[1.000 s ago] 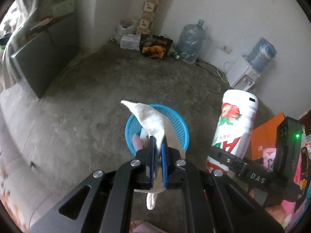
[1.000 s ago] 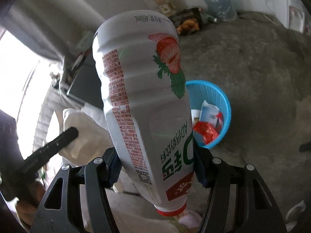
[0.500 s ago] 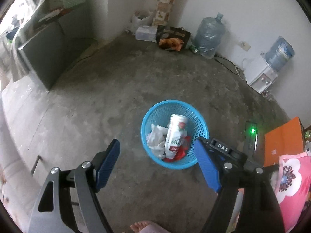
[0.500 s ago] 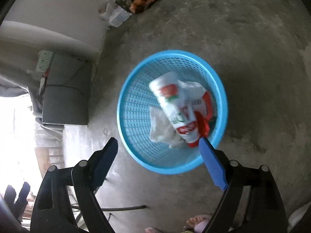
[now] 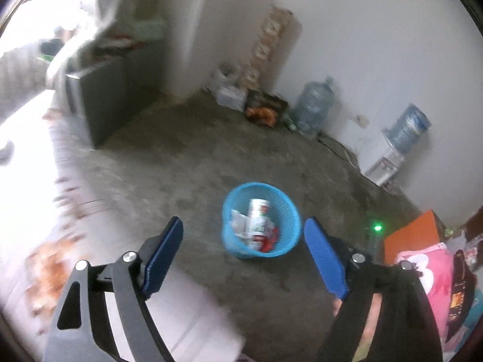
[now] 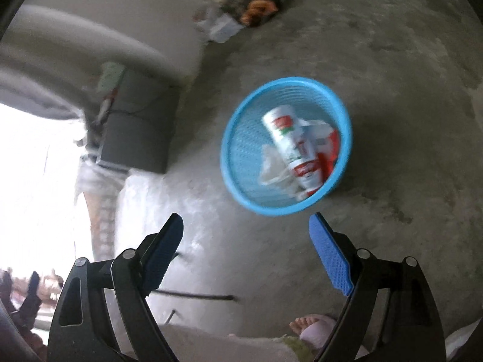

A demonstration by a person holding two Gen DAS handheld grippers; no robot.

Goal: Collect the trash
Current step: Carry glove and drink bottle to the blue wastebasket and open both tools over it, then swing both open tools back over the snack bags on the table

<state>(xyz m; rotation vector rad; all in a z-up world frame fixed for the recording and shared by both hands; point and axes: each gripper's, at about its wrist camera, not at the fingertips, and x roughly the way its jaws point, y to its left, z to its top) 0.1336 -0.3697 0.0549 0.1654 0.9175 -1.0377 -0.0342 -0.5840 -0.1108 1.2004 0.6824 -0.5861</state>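
Bare concrete floor (image 5: pixel 187 163) spans a room with white walls; two water jugs (image 5: pixel 314 108) stand along the far wall. Blue mesh basket (image 5: pixel 238 247) sits on the floor, well ahead of both tools. Inside it lies a white bottle (image 6: pixel 289 147) with a red label, beside crumpled tissue (image 6: pixel 271 166) and what appears to be a red wrapper (image 6: pixel 329 154), though blur obscures it. Left gripper (image 5: pixel 243 255) and right gripper (image 6: pixel 246 253) both have jaws spread wide, holding nothing.
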